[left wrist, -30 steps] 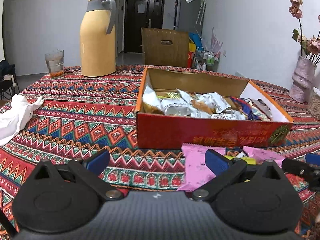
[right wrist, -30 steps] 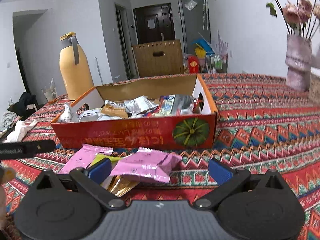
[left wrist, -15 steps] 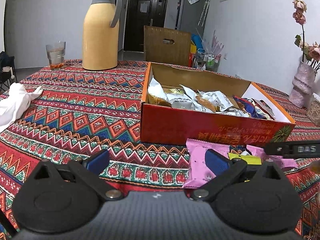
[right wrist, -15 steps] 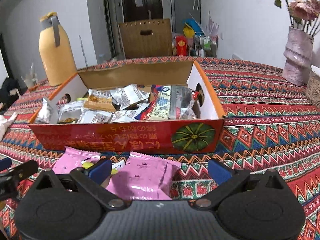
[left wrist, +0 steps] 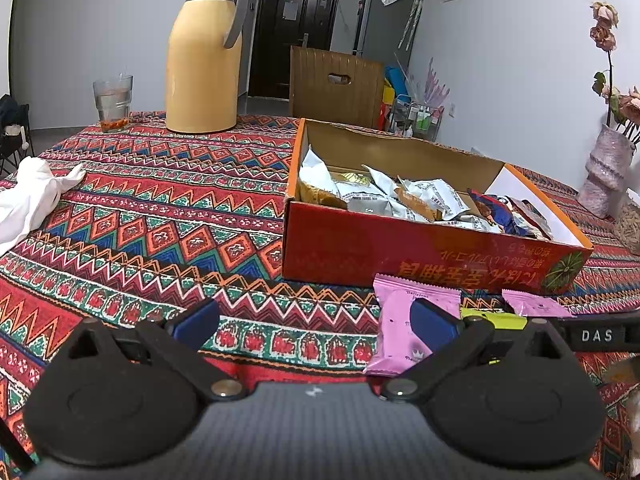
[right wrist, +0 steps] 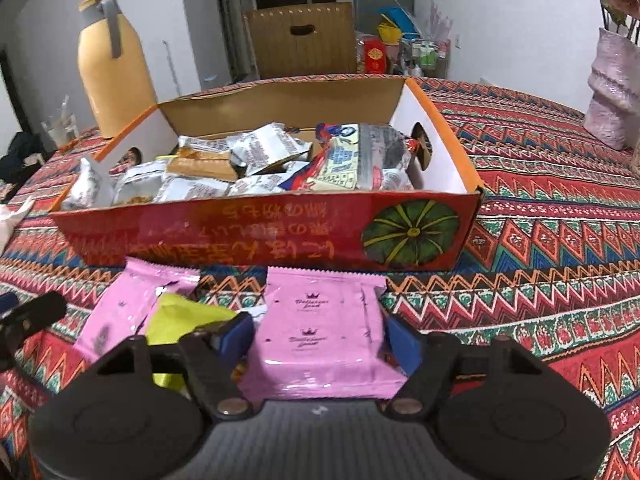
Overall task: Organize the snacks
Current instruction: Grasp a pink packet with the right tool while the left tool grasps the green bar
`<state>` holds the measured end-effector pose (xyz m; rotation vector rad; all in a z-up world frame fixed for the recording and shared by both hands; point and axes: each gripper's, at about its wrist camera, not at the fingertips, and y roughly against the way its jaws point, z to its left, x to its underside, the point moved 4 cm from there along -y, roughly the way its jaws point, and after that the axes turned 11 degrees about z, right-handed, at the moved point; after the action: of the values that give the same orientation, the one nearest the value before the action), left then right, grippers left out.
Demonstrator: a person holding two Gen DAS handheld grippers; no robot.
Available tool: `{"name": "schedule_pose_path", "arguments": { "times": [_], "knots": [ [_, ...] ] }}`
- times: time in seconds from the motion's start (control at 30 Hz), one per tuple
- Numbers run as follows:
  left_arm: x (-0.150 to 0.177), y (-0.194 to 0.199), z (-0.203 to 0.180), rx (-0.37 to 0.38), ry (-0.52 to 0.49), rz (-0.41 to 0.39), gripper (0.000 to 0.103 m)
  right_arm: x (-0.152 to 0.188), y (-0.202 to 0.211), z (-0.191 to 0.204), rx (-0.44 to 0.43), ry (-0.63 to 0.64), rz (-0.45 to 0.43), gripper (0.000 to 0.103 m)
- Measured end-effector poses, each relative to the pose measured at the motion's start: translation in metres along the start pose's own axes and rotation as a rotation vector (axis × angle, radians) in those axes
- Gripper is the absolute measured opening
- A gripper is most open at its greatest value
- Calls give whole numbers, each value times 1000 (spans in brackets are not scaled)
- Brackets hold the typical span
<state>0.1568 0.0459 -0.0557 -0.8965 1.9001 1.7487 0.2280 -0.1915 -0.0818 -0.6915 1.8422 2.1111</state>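
We see a red cardboard box with orange rims, open on top and heaped with silver, tan and blue snack packets. Just before its front wall lie two flat pink packets, with a yellow-green packet between them.

Right gripper angled down, jaws just closing, blue pads flanking a pink packet. Left gripper wide apart, nothing between, tilted down toward 12 o'clock.
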Motion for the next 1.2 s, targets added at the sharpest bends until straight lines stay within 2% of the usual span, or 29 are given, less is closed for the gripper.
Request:
{"name": "schedule_pose_path", "arguments": {
  "times": [0.1, 0.33, 0.77, 0.87, 1.03, 1.2],
  "knots": [
    [0, 0, 0, -2, 3, 1, 103, 4, 2, -2, -28, -9, -24, 62],
    [0, -2, 1, -9, 8, 8, 103, 15, 8, -11, -75, -68, -92, 61],
    [1, -4, -2, 3, 5, 44, 103, 50, 52, -41, -38, -108, -257, 61],
    [2, 1, -11, 16, -13, 60, 103, 60, 59, -49, -26, -111, -278, 61],
    [9, 9, -34, 81, -31, 98, 103, 74, 65, -58, -15, -122, -301, 61],
    [21, 11, -68, 90, -98, 126, 103, 85, 70, -62, -14, -109, -317, 61]
  ]
}}
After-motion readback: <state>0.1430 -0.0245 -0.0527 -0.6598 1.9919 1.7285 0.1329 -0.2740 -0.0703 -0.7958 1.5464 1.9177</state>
